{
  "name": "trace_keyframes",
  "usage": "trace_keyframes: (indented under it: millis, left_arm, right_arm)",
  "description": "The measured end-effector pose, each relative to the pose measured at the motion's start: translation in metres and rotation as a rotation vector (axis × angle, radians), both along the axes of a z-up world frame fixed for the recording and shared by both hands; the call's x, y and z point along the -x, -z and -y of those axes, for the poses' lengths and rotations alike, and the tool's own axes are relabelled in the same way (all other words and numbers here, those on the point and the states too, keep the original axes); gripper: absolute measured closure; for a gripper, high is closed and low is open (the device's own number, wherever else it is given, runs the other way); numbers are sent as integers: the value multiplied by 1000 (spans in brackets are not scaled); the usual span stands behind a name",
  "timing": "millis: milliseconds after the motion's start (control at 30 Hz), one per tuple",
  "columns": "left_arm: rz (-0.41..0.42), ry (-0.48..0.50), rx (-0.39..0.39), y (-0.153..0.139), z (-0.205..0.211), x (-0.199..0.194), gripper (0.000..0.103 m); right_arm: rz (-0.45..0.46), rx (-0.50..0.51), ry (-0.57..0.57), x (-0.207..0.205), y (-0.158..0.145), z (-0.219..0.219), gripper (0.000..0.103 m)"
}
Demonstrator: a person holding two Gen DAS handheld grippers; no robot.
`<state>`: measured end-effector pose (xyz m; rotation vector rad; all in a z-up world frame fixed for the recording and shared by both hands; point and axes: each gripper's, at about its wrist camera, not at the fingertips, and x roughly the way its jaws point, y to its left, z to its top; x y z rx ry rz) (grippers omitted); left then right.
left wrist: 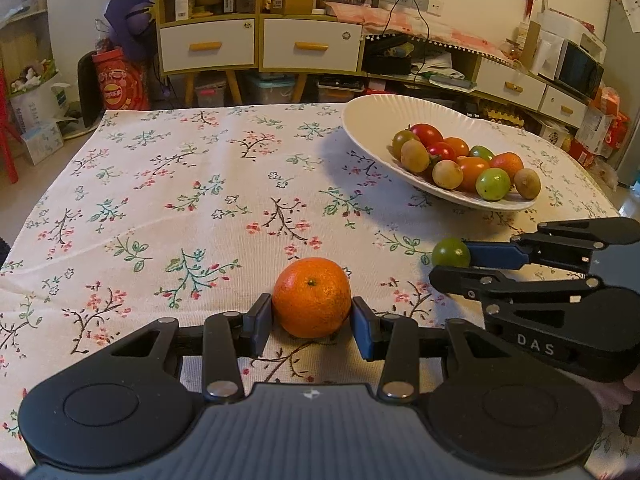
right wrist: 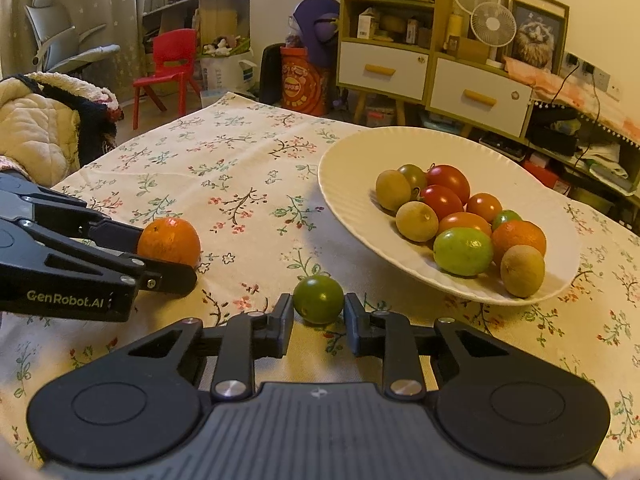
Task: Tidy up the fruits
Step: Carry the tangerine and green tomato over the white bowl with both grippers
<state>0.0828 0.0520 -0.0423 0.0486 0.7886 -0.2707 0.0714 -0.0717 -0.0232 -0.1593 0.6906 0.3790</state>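
Two fruits are gripped on the floral cloth (left wrist: pixel 168 184), one by each gripper. An orange (left wrist: pixel 311 298) is clamped by the left gripper (left wrist: pixel 311 322), a blue pad pressed against each of its sides; it rests on the cloth with its stem dimple turned up and toward the camera, and it is nearly round, with no clear long axis. A green tomato (right wrist: pixel 318 299) is pinched by the right gripper (right wrist: pixel 318 316), whose jaws are closed on it from both sides while it sits on the cloth just in front of the plate (right wrist: pixel 352 148). It too is almost round; which way its stem end points cannot be told. In the left wrist view the right gripper is seen reaching in from the right edge, its fingers lying roughly level across the picture with the tomato at their tips. Both gripped fruits lie near each other, the orange to the left of the tomato. On the white plate a heap of small fruits (right wrist: pixel 460 216) is gathered toward the near side: red, orange, green and brownish ones, touching one another
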Motion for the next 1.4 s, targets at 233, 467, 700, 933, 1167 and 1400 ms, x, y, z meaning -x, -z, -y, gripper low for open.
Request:
trace_keyframes:
  millis: [233, 467, 700, 933, 1167, 1400]
  left_arm:
    - [5, 27, 6, -5, 14, 4, 64]
    - [16, 60, 4, -11, 31, 13, 64]
    - [27, 69, 22, -18, 40, 22, 64]
    - [55, 72, 44, -29, 48, 23, 64]
    - [69, 76, 70, -39, 62, 11, 64]
    - [90, 97, 50, -47, 84, -11, 64]
  right_arm:
    - [2, -8, -4, 11, -7, 7, 79]
    - [1, -4, 5, 17, -12, 15, 79]
    - [13, -10, 13, 24, -19, 21, 79]
    - [40, -27, 31, 30, -32, 31, 79]
    - [88, -50, 74, 24, -49, 48, 79]
    - [115, -56, 136, -1, -55, 69, 79]
